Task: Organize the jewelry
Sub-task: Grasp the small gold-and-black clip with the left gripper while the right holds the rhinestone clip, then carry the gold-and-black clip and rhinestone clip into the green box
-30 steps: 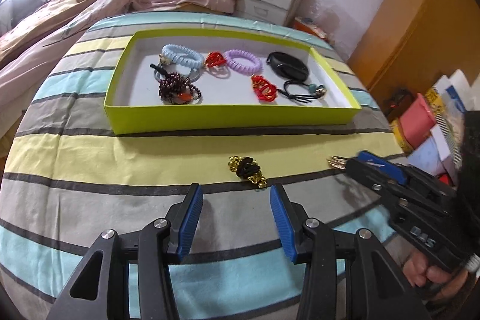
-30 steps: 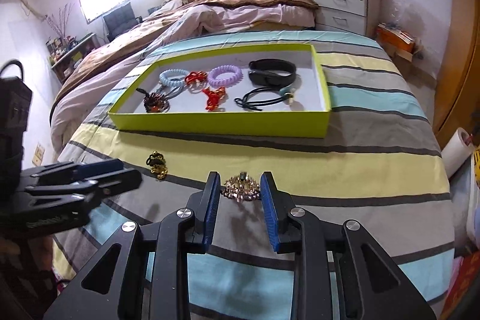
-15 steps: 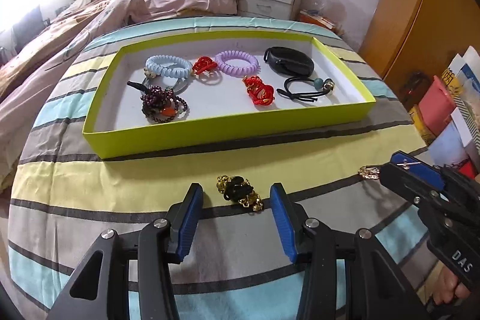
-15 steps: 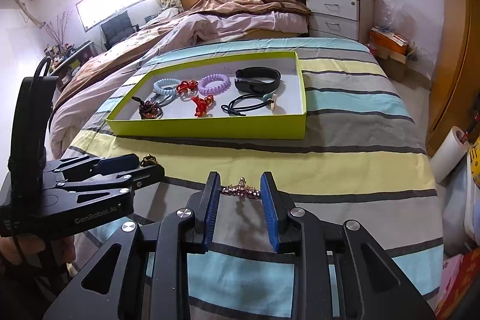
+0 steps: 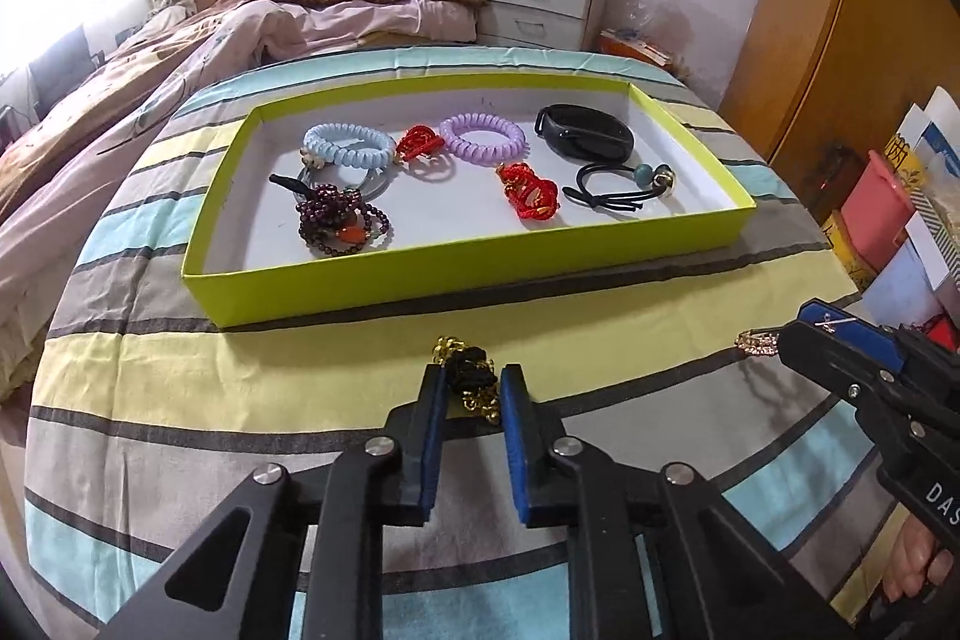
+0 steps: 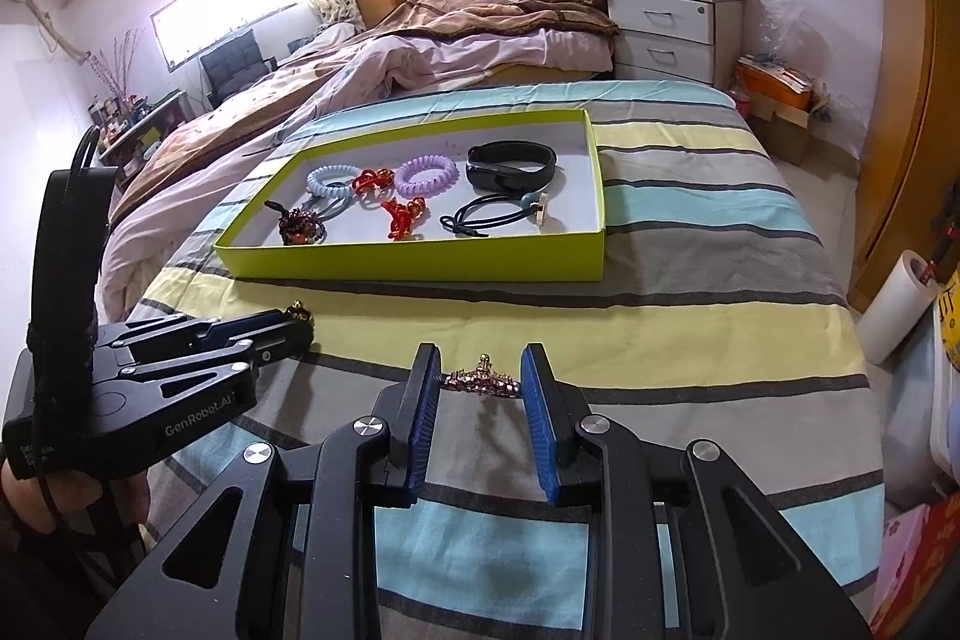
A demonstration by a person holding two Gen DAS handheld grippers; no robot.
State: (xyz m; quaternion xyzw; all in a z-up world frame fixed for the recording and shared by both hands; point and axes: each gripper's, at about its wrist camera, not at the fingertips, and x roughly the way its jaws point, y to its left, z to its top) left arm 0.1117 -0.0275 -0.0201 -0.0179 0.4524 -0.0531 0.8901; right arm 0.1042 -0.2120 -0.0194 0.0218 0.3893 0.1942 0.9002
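On the striped bedspread (image 5: 180, 388), my left gripper (image 5: 471, 388), wide a moment ago, is closing on the black-and-gold hair tie (image 5: 470, 377); tray (image 5: 456, 274) next.

Both wrist views look steeply down past their own gripper fingers, close above the striped bedcover (image 5: 180, 388), sharing the shallow lime-green cardboard tray (image 5: 456, 274) just ahead.
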